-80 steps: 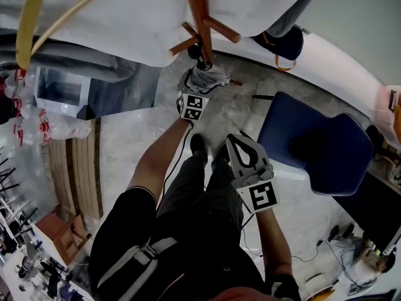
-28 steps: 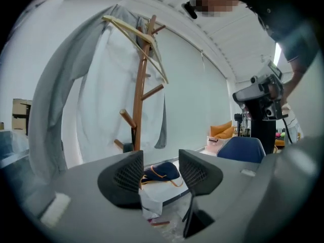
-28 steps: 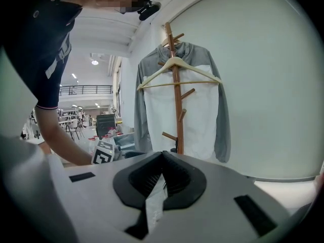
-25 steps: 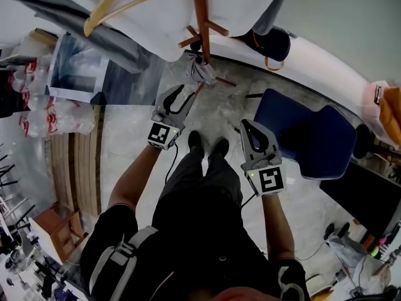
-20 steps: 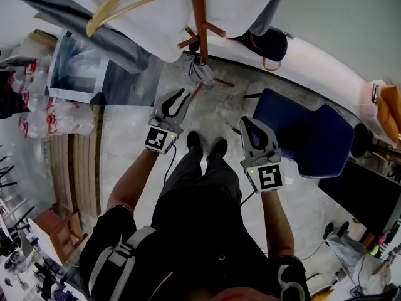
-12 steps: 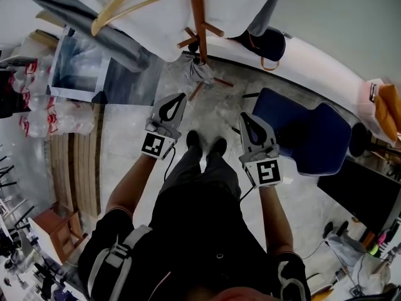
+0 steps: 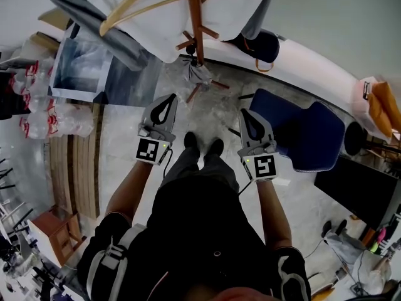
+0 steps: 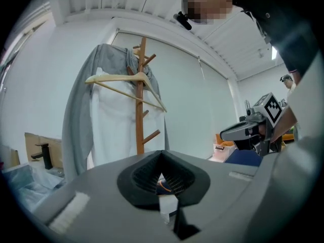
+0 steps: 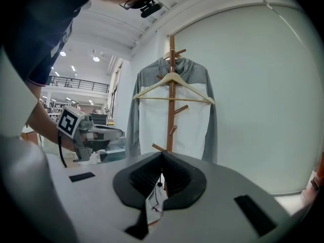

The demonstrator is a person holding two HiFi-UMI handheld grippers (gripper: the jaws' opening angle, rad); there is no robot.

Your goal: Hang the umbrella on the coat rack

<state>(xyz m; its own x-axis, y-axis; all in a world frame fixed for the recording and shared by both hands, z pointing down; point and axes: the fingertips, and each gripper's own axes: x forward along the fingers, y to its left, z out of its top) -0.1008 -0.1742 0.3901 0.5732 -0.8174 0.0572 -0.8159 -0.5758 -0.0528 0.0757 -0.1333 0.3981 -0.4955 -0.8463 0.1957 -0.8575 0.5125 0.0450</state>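
Note:
A grey folded umbrella [image 7: 199, 73] hangs at a low peg of the wooden coat rack [image 7: 195, 14], close to its pole, with no gripper on it. My left gripper [image 7: 173, 97] is shut and empty, well back from the umbrella and level. My right gripper [image 7: 244, 113] is also shut and empty, beside it on the right. In the left gripper view the rack [image 8: 140, 103] stands ahead past the closed jaws [image 8: 162, 152]. The right gripper view shows the rack [image 9: 171, 92] beyond its closed jaws [image 9: 162, 154].
A grey and white jacket [image 7: 160, 17] hangs on a wooden hanger [image 9: 173, 87] high on the rack. A blue chair [image 7: 301, 133] stands at the right, a dark bag [image 7: 263, 44] by the wall. Wooden boards [image 7: 75, 168] and plastic-wrapped goods [image 7: 81, 71] lie at the left. My feet [image 7: 200, 144] stand between the grippers.
The left gripper left the umbrella on the rack, drew back and rose, and its jaws went from open to shut. The right gripper has hardly moved.

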